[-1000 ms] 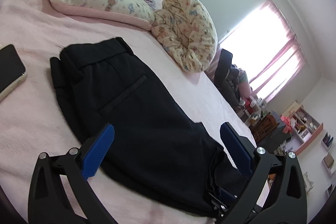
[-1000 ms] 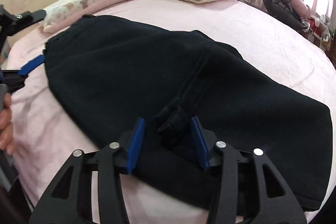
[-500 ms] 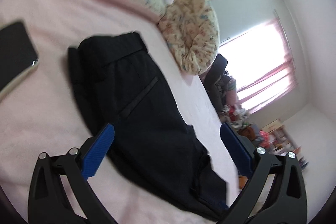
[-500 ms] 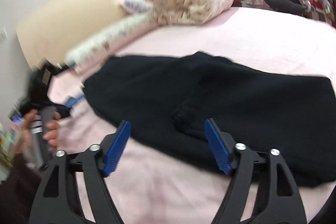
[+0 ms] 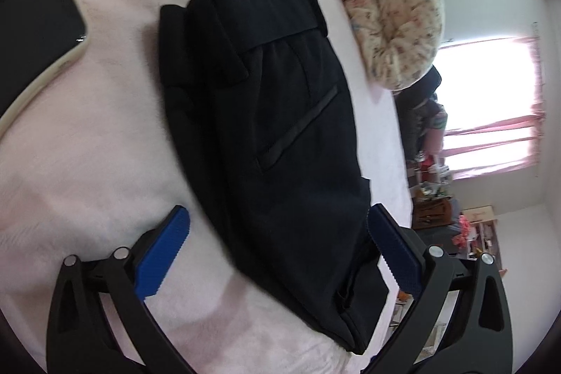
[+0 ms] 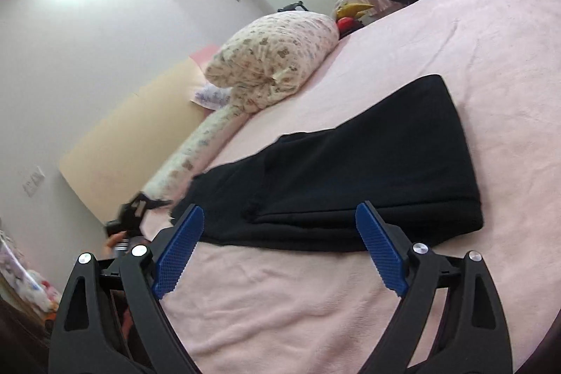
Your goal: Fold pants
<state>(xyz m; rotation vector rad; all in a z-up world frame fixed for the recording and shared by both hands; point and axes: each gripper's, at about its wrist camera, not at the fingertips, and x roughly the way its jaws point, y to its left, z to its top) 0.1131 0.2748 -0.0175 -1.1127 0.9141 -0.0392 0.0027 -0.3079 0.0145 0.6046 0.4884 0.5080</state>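
The black pants (image 5: 277, 135) lie folded on the pink bed, waistband at the far end, back pocket facing up. In the right wrist view the pants (image 6: 368, 170) lie flat as a long folded stack. My left gripper (image 5: 278, 247) is open and empty, hovering over the near part of the pants. My right gripper (image 6: 280, 255) is open and empty, held just above the bed in front of the pants' near edge. The left gripper (image 6: 135, 209) shows blurred at the left in the right wrist view.
A black phone (image 5: 33, 34) lies on the pink blanket (image 5: 87, 163) left of the pants. Patterned pillows (image 5: 396, 20) sit beyond the waistband, and also show in the right wrist view (image 6: 270, 58). A cluttered room and window lie past the bed's right edge.
My right gripper opened, let go of the pants fabric and pulled back and up from the pants. My left gripper stayed open and tilted over the pants.
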